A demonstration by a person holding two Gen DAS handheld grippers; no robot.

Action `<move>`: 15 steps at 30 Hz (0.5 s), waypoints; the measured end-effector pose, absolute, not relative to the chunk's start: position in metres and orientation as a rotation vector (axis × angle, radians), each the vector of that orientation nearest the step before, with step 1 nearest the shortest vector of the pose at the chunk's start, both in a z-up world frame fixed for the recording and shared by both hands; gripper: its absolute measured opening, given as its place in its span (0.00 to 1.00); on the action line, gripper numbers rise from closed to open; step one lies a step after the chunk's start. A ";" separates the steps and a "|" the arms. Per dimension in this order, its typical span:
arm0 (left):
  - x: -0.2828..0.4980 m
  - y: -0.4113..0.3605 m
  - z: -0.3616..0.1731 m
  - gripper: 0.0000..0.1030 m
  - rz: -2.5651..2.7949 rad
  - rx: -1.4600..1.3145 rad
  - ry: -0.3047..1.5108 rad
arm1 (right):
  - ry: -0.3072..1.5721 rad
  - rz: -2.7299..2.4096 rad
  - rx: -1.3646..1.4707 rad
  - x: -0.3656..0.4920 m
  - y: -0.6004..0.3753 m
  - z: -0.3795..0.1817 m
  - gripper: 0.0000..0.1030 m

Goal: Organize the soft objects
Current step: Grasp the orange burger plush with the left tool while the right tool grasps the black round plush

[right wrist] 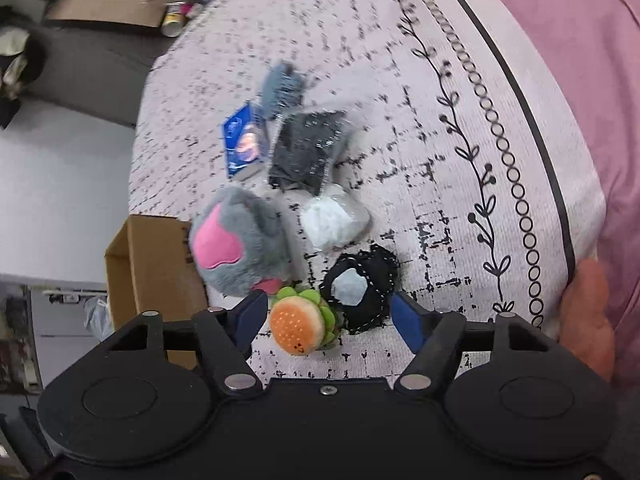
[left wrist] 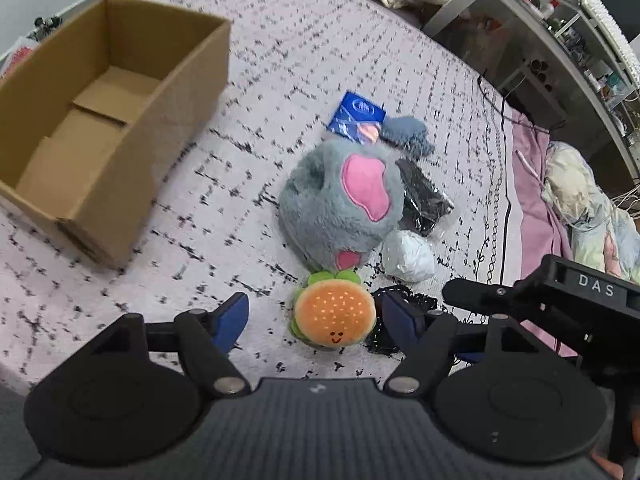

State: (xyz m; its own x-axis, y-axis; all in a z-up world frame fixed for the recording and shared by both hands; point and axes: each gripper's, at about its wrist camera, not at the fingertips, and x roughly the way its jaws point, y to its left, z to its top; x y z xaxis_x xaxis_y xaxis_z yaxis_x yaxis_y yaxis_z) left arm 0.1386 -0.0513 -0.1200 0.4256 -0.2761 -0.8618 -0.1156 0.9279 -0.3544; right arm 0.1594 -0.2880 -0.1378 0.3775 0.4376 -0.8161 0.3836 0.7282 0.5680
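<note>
The step in hand looks like picking up the small round plush hamburger toy (left wrist: 334, 318), lying on the patterned bedspread (left wrist: 280, 60). The left tongs (left wrist: 316, 316) are spread, bracketing it; the right tongs (right wrist: 328, 316), also spread, hold nothing. Next: close, then carry to the empty brown cardboard box (left wrist: 100, 128).

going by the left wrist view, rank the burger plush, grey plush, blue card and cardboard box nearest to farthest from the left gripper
From the left gripper:
1. burger plush, between the open fingers.
2. grey plush, just beyond it.
3. blue card, behind the grey plush.
The cardboard box, far left, is too close to call against the card.
</note>
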 end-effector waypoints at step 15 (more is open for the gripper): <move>0.167 -0.067 -0.170 0.58 -0.075 -0.459 1.241 | 1.301 -0.050 0.817 0.183 -0.277 -0.176 0.63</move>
